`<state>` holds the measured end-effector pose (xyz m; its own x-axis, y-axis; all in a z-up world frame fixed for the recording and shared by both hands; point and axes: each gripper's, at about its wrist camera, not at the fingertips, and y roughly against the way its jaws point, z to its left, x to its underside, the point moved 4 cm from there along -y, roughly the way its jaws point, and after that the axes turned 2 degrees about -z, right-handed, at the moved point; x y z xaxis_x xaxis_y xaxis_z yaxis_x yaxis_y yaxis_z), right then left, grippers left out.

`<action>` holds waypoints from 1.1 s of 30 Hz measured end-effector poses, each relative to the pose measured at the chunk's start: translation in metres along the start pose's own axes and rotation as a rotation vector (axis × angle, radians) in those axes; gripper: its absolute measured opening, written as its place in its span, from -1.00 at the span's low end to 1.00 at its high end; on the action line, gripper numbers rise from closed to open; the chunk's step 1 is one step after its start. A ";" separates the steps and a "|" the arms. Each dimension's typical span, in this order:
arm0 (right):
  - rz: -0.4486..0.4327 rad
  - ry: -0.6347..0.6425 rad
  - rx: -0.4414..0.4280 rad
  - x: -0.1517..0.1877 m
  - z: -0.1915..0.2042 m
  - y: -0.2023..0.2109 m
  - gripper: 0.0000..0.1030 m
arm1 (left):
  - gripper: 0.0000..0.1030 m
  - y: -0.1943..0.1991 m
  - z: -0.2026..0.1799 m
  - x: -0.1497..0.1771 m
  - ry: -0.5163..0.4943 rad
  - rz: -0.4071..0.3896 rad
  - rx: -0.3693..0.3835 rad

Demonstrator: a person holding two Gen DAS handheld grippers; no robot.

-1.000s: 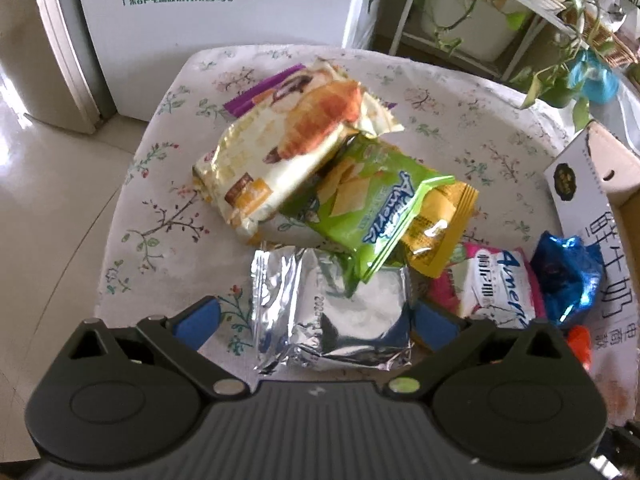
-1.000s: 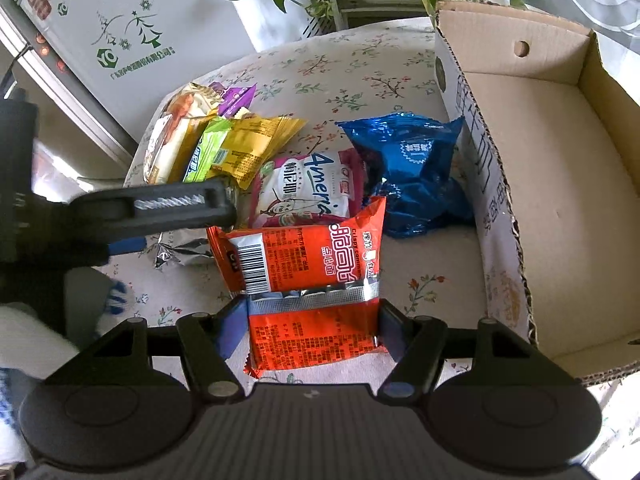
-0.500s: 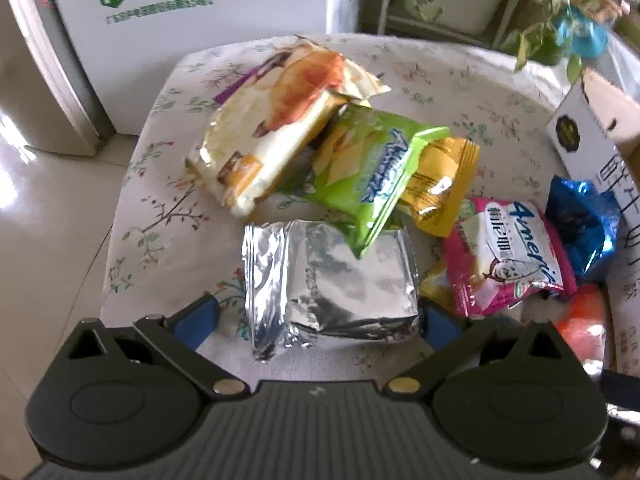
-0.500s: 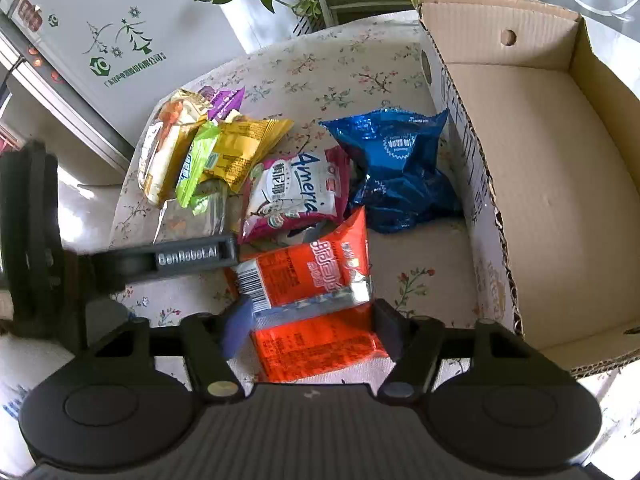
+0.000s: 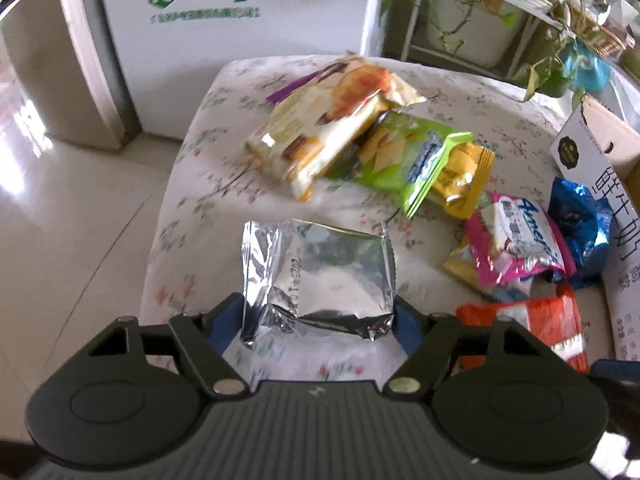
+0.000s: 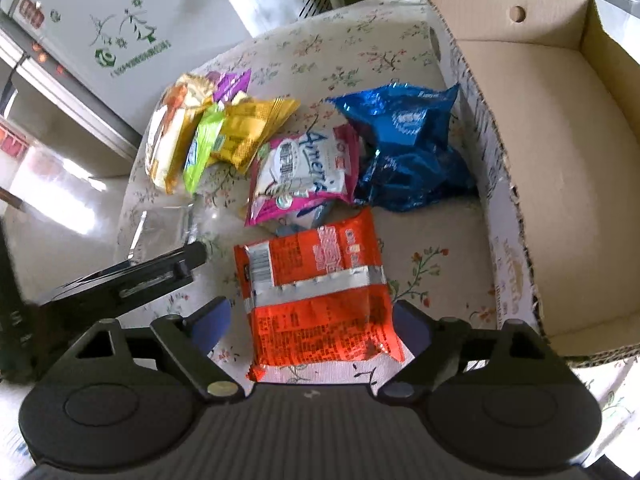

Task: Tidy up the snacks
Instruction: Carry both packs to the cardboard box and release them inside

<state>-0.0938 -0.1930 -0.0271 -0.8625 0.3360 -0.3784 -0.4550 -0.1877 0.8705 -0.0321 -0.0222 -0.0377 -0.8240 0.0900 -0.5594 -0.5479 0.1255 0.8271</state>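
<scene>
In the left wrist view, the left gripper is at the bottom of the frame and its jaws are closing around the silver packet. The packet lies flat on the floral table, in the lower middle of the frame, directly between the two blue pads. Both pads look to be touching the packet's lower corners, so the grip seems to be already on it. Above the packet, in the middle of the frame, there is a pile: a cream pastry bag partly over a green bag, and a yellow bag under the green one. At the right a pink bag, a blue bag and the box are seen.

In the right wrist view, the right gripper is at the bottom of the frame and its jaws are opening. The orange packet lies flat on the table in the lower middle of the frame, between the pads, but a gap shows at each side, so it is released. The open cardboard box fills the right side of the frame, near the orange packet. The pink bag is just above the orange packet and overlaps its upper edge. The blue bag is above right, against the box wall. The left gripper's finger shows at the left of the frame
</scene>
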 end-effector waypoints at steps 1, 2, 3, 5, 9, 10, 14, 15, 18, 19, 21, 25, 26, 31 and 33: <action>0.005 0.010 0.004 0.001 0.002 -0.002 0.80 | 0.48 0.003 0.003 0.003 0.011 0.000 0.004; 0.010 0.023 0.011 0.002 0.004 -0.004 0.81 | 0.47 0.006 0.007 0.007 0.024 0.003 0.009; 0.010 0.042 0.024 0.004 0.007 -0.007 0.85 | 0.47 0.009 0.011 0.010 0.034 0.004 0.014; 0.010 0.075 0.044 0.006 0.013 -0.012 0.88 | 0.47 0.013 0.018 0.016 0.048 0.003 0.013; -0.002 0.139 0.100 0.010 0.024 -0.020 0.91 | 0.47 0.022 0.026 0.028 0.057 -0.005 -0.002; -0.007 0.154 0.117 0.011 0.026 -0.021 0.84 | 0.47 0.023 0.026 0.030 0.055 -0.005 -0.005; -0.020 0.212 0.180 0.013 0.028 -0.027 0.58 | 0.47 0.029 0.026 0.038 0.055 -0.008 0.000; -0.027 0.226 0.179 0.013 0.029 -0.026 0.48 | 0.48 0.030 0.026 0.039 0.057 -0.008 0.000; -0.032 0.214 0.152 0.011 0.026 -0.023 0.40 | 0.48 0.033 0.026 0.042 0.066 -0.008 -0.002; -0.032 0.207 0.141 0.010 0.025 -0.021 0.40 | 0.48 0.035 0.025 0.043 0.069 -0.011 -0.001; -0.028 0.181 0.110 0.009 0.022 -0.017 0.40 | 0.48 0.039 0.024 0.043 0.070 -0.020 -0.001; -0.036 0.150 0.058 0.008 0.020 -0.006 0.40 | 0.48 0.050 0.021 0.041 0.070 -0.042 0.006; -0.045 0.151 0.045 0.007 0.022 -0.002 0.40 | 0.48 0.053 0.020 0.040 0.069 -0.048 0.006; -0.098 0.147 -0.003 0.001 0.027 0.019 0.40 | 0.48 0.064 0.017 0.038 0.066 -0.069 0.003; -0.114 0.137 -0.016 -0.002 0.027 0.026 0.40 | 0.48 0.068 0.015 0.037 0.066 -0.076 0.001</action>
<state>-0.0977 -0.1733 0.0047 -0.8265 0.2270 -0.5151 -0.5545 -0.1708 0.8145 -0.0980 0.0049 -0.0028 -0.7880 0.0154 -0.6154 -0.6087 0.1302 0.7827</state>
